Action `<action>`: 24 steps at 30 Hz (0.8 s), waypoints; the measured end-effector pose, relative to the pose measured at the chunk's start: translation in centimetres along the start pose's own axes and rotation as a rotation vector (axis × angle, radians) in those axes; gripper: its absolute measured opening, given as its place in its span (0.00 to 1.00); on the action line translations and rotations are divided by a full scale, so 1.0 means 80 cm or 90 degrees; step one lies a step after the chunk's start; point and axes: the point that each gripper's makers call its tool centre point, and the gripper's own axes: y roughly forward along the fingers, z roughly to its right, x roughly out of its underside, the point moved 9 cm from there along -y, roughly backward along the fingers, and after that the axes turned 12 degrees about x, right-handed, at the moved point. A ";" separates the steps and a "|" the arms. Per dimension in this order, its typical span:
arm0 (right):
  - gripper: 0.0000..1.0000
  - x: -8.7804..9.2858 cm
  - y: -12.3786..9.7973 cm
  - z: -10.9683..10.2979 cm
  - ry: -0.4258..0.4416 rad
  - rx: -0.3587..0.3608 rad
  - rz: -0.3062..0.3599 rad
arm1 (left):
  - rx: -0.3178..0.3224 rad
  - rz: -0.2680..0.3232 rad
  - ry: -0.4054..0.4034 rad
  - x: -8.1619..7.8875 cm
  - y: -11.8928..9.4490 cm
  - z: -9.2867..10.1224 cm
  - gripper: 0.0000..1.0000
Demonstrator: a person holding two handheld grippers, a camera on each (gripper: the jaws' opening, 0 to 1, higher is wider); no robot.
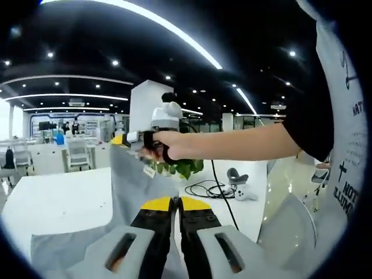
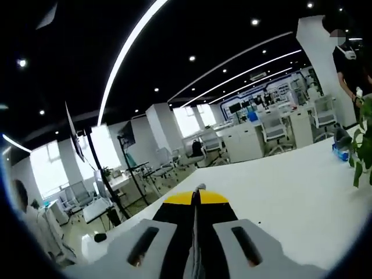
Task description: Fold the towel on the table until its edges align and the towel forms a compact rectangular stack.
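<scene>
A grey towel [image 1: 129,181] hangs stretched in the air above the white table [image 1: 58,200]. My left gripper [image 1: 175,202], with yellow-tipped jaws, is shut on the towel's lower part, and cloth spreads on both sides of the jaws. Further off, a hand holds my right gripper [image 1: 127,139], which pinches the towel's upper corner. In the right gripper view, the right gripper [image 2: 196,196] is shut, with a thin sliver of cloth [image 2: 200,188] poking out between its tips. Past it lies the white table [image 2: 290,192].
A green plant [image 1: 181,167] stands on the table behind the towel, with a black cable [image 1: 206,187] and a grey-white controller [image 1: 239,187] beside it. The person's torso [image 1: 343,133] is at the right. Office desks and chairs [image 2: 273,131] lie beyond the table.
</scene>
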 end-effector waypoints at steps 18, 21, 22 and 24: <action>0.00 0.017 0.055 -0.094 0.002 -0.041 0.003 | -0.098 0.019 0.004 -0.007 -0.113 -0.056 0.04; 0.00 0.024 0.064 -0.107 0.003 -0.050 -0.004 | -0.112 0.017 -0.003 -0.002 -0.124 -0.059 0.04; 0.00 0.026 0.066 -0.110 0.003 -0.052 -0.007 | -0.116 0.016 -0.004 0.000 -0.127 -0.060 0.04; 0.00 0.031 0.070 -0.117 0.004 -0.057 -0.011 | -0.129 0.016 -0.012 0.004 -0.134 -0.062 0.04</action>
